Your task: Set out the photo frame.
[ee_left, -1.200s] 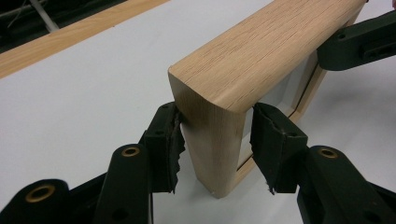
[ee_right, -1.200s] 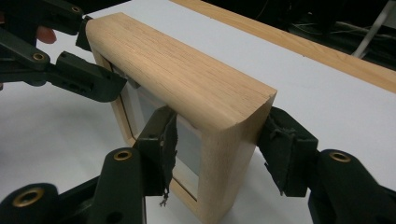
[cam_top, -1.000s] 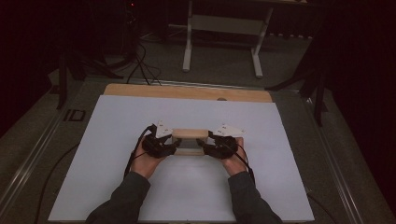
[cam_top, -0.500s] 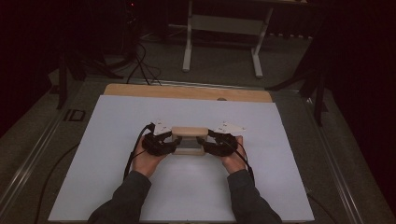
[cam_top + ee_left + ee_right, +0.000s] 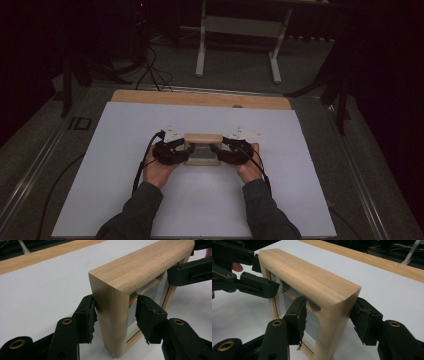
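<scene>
Light wood frame (image 5: 140,267), white sheet (image 5: 210,200), black grippers.
Frame matt, smooth, visible grain, rounded edges, glassy pane inside; sheet matt, paper-like, over wooden tabletop (image 5: 200,98); left gripper (image 5: 113,315) and right gripper (image 5: 329,317) matt black plastic, brass-looking rivets, rough torn rubbery pads (image 5: 87,315).

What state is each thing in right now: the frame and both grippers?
Wooden frame: upright on its edge on the white sheet, glass pane in place.
Left gripper: jaws just eased wider; one pad touches the post, the other stands off.
Right gripper: jaws clamped on the other post.
</scene>
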### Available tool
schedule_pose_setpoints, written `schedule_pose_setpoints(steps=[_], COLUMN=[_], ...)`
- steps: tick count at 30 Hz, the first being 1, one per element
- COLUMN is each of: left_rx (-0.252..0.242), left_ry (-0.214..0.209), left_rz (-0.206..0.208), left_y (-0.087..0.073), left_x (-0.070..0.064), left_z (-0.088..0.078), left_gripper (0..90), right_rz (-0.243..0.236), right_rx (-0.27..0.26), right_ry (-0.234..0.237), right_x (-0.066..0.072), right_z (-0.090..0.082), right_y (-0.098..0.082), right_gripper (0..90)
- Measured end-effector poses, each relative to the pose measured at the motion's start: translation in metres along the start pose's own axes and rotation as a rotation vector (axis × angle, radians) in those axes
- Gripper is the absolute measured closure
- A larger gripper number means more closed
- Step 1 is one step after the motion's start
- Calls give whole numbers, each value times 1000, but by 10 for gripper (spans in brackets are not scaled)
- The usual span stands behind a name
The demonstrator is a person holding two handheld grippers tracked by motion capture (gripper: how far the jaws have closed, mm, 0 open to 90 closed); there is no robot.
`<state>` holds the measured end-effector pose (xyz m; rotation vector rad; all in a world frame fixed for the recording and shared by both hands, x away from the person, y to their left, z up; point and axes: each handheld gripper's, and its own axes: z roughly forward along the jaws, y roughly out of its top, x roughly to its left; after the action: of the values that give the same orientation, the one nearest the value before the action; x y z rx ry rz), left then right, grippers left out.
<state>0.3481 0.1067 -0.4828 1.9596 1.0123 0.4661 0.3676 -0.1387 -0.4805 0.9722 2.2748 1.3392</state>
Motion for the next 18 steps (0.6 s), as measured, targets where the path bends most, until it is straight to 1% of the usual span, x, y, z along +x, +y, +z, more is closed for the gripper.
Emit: schedule_pose_setpoints(steps=[4,9,18], left_rx=[-3,-1,1], left_ry=[2,24,26], left_rz=[-8,-3,-19], left_y=[0,1,2], left_x=[1,0,2], left_z=[2,5,11], left_gripper=[498,487,471], right_rz=[6,12,23], right_rx=[3,8,15], right_ry=[0,-2,-11], right_x=[-1,-3,-7], right_z=[1,4,9], right_y=[1,2,3], right_gripper=[469,465,462])
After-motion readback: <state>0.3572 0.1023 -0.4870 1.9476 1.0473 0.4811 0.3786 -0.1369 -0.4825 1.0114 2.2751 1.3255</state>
